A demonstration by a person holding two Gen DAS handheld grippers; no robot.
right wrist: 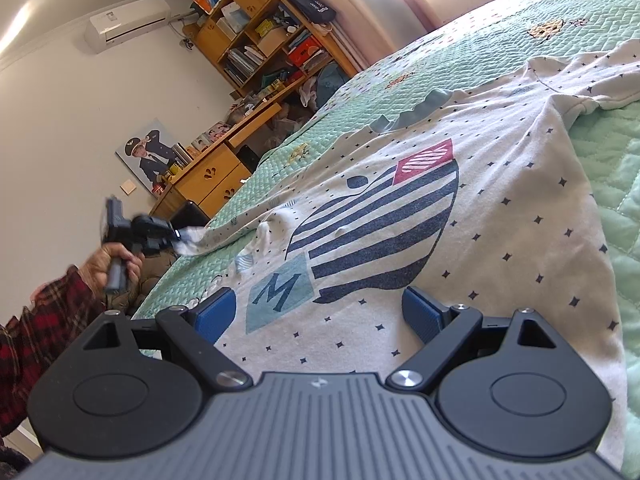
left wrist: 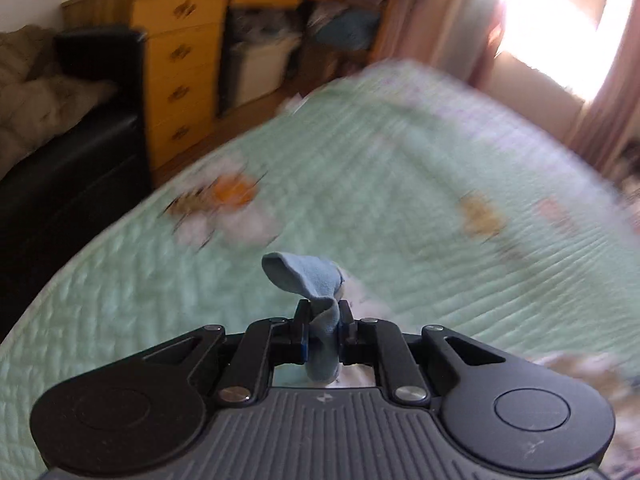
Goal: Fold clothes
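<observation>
A white top (right wrist: 500, 216) with small dark stars and a striped navy print (right wrist: 384, 224) lies spread on the green quilted bed (right wrist: 608, 184). In the left wrist view my left gripper (left wrist: 322, 314) is shut on the top's light blue sleeve cuff (left wrist: 308, 276), which sticks up above the jaws. From the right wrist view that same left gripper (right wrist: 173, 238) is held in a hand with a red plaid sleeve (right wrist: 48, 312) at the bed's left edge, and it pulls the sleeve (right wrist: 224, 230) out sideways. My right gripper (right wrist: 320, 308) stands open low over the top's hem, nothing between its blue pads (right wrist: 422, 314).
A black sofa (left wrist: 80, 160) and a yellow wooden chest of drawers (left wrist: 180, 72) stand beyond the bed's far edge. Cluttered wooden shelves (right wrist: 260, 40) line the wall. Pink curtains (left wrist: 596, 120) and a bright window are at the right. The quilt (left wrist: 400, 168) ahead of the left gripper is bare.
</observation>
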